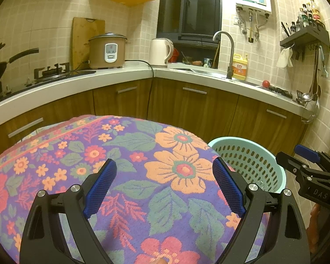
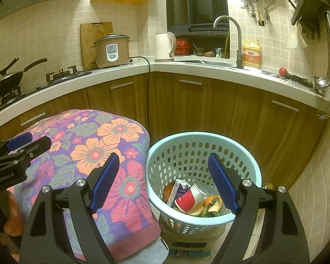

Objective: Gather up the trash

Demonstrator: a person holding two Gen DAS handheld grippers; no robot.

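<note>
A light blue perforated basket (image 2: 156, 154) stands on a cardboard box (image 2: 187, 245) to the right of a table draped in a floral cloth (image 2: 88, 149). Inside lie a red-and-white paper cup (image 2: 190, 198), a small carton (image 2: 177, 190) and orange peel (image 2: 213, 202). My right gripper (image 2: 165, 180) hangs open over the basket's near rim, nothing between its blue pads. My left gripper (image 1: 165, 184) is open above the cloth (image 1: 143, 165), holding nothing. The basket (image 1: 248, 160) shows at right in the left wrist view, with the right gripper (image 1: 305, 165) beside it. The left gripper (image 2: 22, 145) appears at the left edge.
An L-shaped kitchen counter (image 2: 143, 68) with wooden cabinets runs behind. On it stand a rice cooker (image 2: 112, 50), a kettle (image 2: 165, 46), a wok (image 2: 8, 79), a faucet (image 2: 231, 35) and a yellow detergent bottle (image 2: 250, 54). A cord (image 2: 149, 92) hangs down the cabinet front.
</note>
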